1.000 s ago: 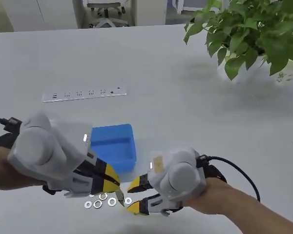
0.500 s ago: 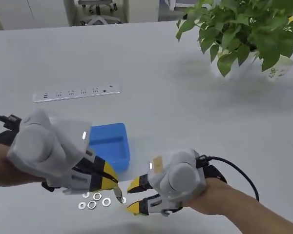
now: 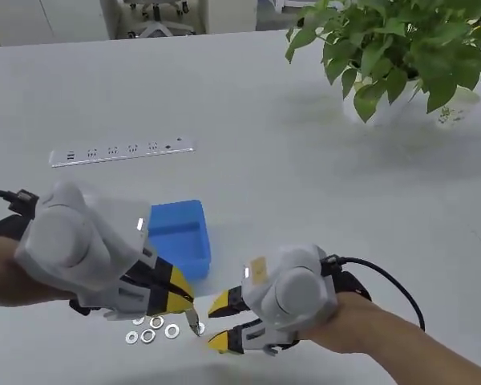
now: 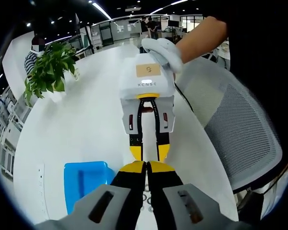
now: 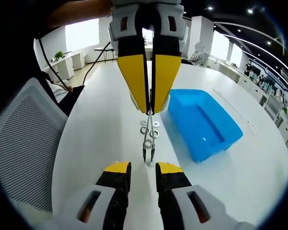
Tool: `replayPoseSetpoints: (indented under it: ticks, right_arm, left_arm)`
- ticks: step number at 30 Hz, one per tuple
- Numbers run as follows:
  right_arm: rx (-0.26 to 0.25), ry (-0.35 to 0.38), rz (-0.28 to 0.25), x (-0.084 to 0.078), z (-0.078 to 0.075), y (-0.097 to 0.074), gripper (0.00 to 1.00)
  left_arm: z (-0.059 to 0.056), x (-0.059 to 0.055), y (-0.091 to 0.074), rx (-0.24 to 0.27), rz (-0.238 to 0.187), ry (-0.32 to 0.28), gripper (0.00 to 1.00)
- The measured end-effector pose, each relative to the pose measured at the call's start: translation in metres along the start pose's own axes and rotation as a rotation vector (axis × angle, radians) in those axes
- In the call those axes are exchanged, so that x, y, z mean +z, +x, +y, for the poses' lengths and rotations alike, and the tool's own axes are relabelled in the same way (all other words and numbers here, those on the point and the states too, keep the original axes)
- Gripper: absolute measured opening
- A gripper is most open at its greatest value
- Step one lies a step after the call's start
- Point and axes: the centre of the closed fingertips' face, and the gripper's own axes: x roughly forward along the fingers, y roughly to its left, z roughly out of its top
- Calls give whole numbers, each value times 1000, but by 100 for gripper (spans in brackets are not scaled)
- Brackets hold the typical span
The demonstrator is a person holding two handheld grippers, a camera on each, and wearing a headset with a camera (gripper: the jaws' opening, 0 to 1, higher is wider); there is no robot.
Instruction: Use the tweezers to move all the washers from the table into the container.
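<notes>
So, the white table (image 3: 305, 200) carried a potted plant (image 3: 385, 48) at the far right. The left gripper (image 3: 184, 295) and right gripper (image 3: 215, 324) faced each other tip to tip near the front edge. The blue container (image 3: 176, 261) sat just behind the left gripper's jaws, with a white power strip (image 3: 120, 152) further back.

The left gripper's jaws were clamped on the tweezers (image 3: 195, 322), which pointed down at the table. The right gripper's jaws stood partly apart with nothing in them, and the tweezer tips were just ahead of the gap.

Several washers (image 3: 152, 330) lay loose on the table in front of the container and under the left gripper. One washer sat right at the tweezer tips.
</notes>
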Motion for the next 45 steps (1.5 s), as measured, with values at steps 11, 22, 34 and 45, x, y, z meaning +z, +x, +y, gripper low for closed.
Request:
replayPoseSetpoints:
  ticks: [11,22,34,45]
  right_arm:
    - [7,-14,-17,11,-2,11,21]
    - [-11,-47,26,8,-7,19,13]
    - [-20,-7,9,9,-7,24,11]
    - [-28,32,7,8,-7,24,9]
  left_arm:
    - [0,0,-1,-5,0,-8,5]
    - [1,0,0,-2,-3,-15,5]
    - [3,-2,0,-3,-3,-22,5]
    - [3,-2,-1,0,-5,-21,5]
